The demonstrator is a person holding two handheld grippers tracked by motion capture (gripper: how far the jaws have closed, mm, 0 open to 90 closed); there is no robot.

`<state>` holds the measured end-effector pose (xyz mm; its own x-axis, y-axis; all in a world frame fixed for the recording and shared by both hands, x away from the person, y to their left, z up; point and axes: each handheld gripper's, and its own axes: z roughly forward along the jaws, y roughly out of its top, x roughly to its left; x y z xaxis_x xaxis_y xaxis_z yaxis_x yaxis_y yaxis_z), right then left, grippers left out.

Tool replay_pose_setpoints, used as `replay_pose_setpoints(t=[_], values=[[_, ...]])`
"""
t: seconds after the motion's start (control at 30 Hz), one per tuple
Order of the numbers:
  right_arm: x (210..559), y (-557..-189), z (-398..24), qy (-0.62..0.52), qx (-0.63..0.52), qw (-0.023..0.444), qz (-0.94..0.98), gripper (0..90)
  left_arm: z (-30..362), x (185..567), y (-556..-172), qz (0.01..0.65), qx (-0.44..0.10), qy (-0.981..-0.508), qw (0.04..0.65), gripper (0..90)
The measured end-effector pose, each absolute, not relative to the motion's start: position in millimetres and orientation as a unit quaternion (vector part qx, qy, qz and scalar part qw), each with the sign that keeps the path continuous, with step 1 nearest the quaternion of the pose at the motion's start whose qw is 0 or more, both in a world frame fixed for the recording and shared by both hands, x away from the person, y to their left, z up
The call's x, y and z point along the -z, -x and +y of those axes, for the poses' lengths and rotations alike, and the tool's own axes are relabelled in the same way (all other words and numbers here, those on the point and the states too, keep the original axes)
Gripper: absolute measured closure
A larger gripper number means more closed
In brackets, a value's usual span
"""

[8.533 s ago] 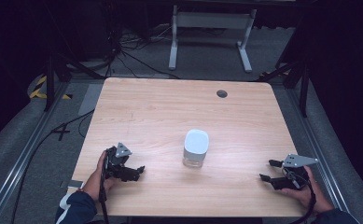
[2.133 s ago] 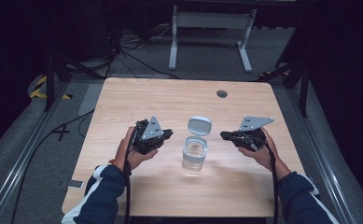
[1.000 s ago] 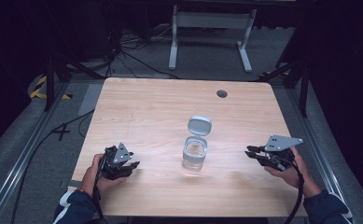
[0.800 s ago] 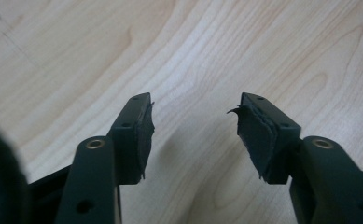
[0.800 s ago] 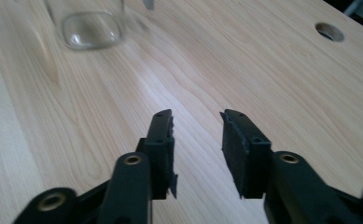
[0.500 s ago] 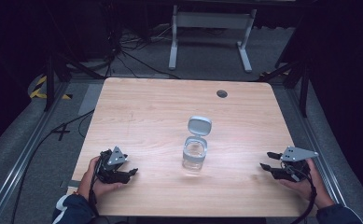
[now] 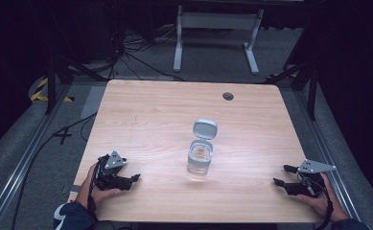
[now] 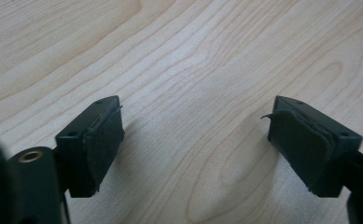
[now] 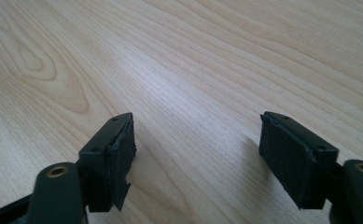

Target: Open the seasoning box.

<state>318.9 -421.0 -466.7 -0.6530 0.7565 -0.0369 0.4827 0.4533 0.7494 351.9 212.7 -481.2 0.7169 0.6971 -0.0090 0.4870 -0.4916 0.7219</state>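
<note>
A small clear jar (image 7: 200, 158) stands upright at the middle of the wooden table (image 7: 145, 115), its white flip lid (image 7: 205, 129) tilted up and open behind it. My left gripper (image 7: 132, 180) rests low near the front left edge, well apart from the jar. Its jaws have just been opening, and bare wood lies between its pads (image 8: 105, 135). My right gripper (image 7: 281, 175) sits near the front right corner, also far from the jar. Its jaws have just been opening too, wide, with nothing between the pads (image 9: 123, 147).
A dark round grommet hole (image 7: 228, 96) marks the table's far side. A grey metal stand (image 7: 217, 21) is on the floor behind the table, with cables (image 7: 126, 52) trailing at the back left. A rail (image 7: 16, 172) runs along the floor on the left.
My right gripper has moved back and down toward the front right corner. Both pairs of jaws have spread wider. The left hand has hardly shifted; the jar stands with its lid up as before.
</note>
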Motion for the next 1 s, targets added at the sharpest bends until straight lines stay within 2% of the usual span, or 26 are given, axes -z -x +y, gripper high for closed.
replay_pose_setpoints(t=[1.0], values=[[466.7, -319.8, -420.0, -0.373, -0.367, 0.183, 0.833, 24.3, 212.0, 481.4, -351.1, 0.358, -0.142, -0.849, 0.363, 14.9]])
